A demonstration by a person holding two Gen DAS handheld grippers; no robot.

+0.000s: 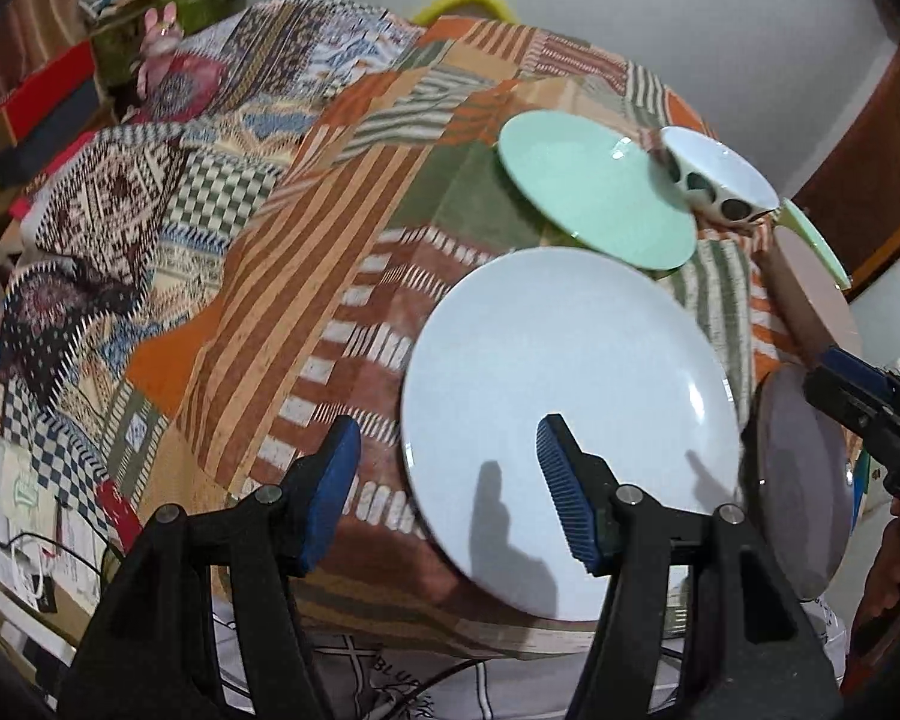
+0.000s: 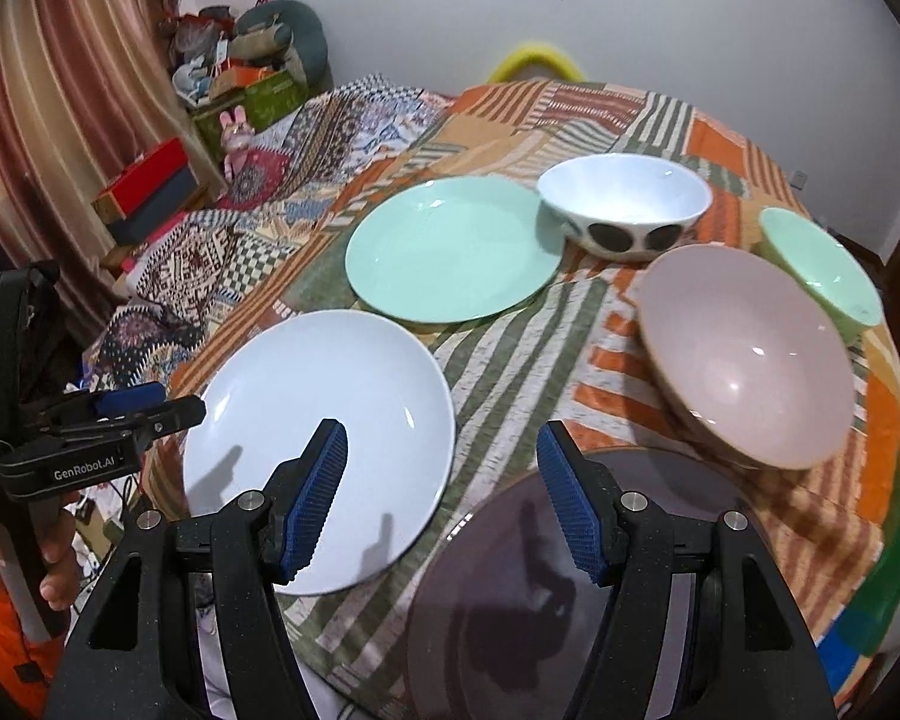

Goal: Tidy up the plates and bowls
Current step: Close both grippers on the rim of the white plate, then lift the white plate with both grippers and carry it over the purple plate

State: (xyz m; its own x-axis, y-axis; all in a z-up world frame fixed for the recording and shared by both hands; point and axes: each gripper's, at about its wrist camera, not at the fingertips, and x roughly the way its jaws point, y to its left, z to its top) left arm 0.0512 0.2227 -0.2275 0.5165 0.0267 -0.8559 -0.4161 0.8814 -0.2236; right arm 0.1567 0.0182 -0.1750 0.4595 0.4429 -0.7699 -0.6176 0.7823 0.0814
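A pale blue plate (image 1: 564,420) (image 2: 324,444) lies on the patchwork cloth near the front edge. My left gripper (image 1: 444,492) is open at its left rim, one finger over the plate; it also shows in the right wrist view (image 2: 144,405). A mauve plate (image 2: 570,588) (image 1: 804,480) lies front right, under my open right gripper (image 2: 444,498). Behind are a mint plate (image 2: 450,252) (image 1: 594,186), a white bowl with dark spots (image 2: 624,210) (image 1: 714,174), a pink bowl (image 2: 744,354) and a small mint bowl (image 2: 822,270).
The table (image 2: 510,348) is covered by a striped patchwork cloth. Boxes and clutter (image 2: 150,192) stand at the left by a curtain. A yellow chair back (image 2: 540,60) stands behind the table. The right gripper's tip (image 1: 858,402) shows at the right edge.
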